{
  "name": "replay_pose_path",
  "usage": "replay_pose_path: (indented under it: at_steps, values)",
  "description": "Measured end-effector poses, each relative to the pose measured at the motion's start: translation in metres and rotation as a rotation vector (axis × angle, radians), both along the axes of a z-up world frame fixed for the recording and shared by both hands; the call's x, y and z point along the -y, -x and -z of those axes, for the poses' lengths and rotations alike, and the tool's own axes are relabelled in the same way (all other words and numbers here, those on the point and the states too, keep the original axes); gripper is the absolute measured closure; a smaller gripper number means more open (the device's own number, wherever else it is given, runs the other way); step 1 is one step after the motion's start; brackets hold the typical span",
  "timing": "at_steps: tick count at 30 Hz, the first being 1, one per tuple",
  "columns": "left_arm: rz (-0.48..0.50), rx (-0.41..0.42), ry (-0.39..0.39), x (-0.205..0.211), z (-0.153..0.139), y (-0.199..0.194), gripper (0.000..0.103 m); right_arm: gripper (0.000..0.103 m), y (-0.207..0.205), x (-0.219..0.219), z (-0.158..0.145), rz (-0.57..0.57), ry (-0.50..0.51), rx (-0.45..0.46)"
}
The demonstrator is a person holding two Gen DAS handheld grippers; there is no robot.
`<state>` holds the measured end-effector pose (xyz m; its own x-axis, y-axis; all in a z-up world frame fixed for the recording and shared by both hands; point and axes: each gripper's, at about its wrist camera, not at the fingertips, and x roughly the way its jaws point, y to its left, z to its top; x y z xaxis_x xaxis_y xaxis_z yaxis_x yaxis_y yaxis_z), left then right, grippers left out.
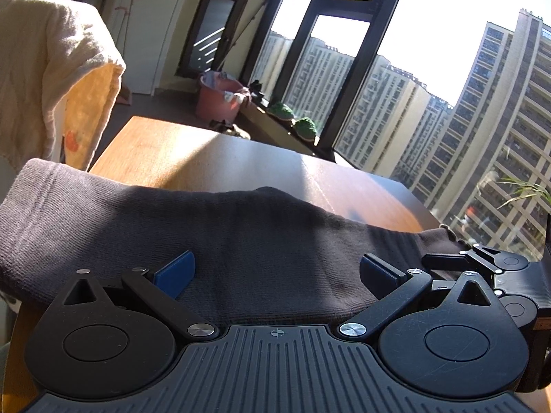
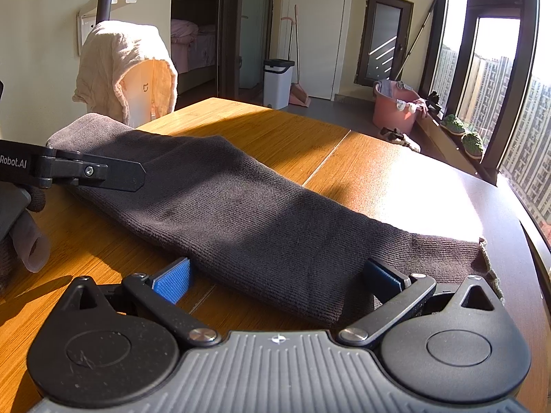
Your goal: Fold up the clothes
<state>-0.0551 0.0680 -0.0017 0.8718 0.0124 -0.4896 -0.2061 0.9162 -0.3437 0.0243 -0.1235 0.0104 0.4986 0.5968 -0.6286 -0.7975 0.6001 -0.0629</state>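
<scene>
A dark grey knitted garment (image 2: 248, 216) lies folded in a long strip on the wooden table (image 2: 396, 179). It also fills the lower left wrist view (image 1: 213, 241). My left gripper (image 1: 277, 273) is open, its blue pads (image 1: 175, 272) spread over the cloth's near edge. My right gripper (image 2: 277, 280) is open, its pads (image 2: 172, 282) either side of the cloth's near end. The left gripper's black finger (image 2: 100, 172) rests over the garment's far end in the right wrist view. The right gripper's finger (image 1: 482, 261) shows at the right of the left wrist view.
A pale peach cloth (image 2: 127, 69) hangs over a stand behind the table. A pink laundry tub (image 2: 396, 106) stands on the floor by the window. A white bin (image 2: 277, 82) is near the doorway. A beige rolled item (image 2: 32, 244) lies at the table's left.
</scene>
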Motion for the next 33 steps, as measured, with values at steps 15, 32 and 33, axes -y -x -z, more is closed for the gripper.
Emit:
replay_pose_path:
  at_steps: [15,32,33]
  values:
    - [-0.021,0.032,0.066,-0.005,0.002,0.001,0.0,0.0,0.01,-0.016,0.001,0.17,-0.004,-0.001]
    - [-0.007,-0.091,-0.071,0.017,-0.008,-0.018,0.0,0.0,0.022,0.051,-0.022,0.284,-0.133,-0.04]
    - [-0.013,-0.081,-0.044,0.017,-0.012,-0.019,0.0,0.0,0.018,0.06,-0.025,0.344,-0.137,-0.013]
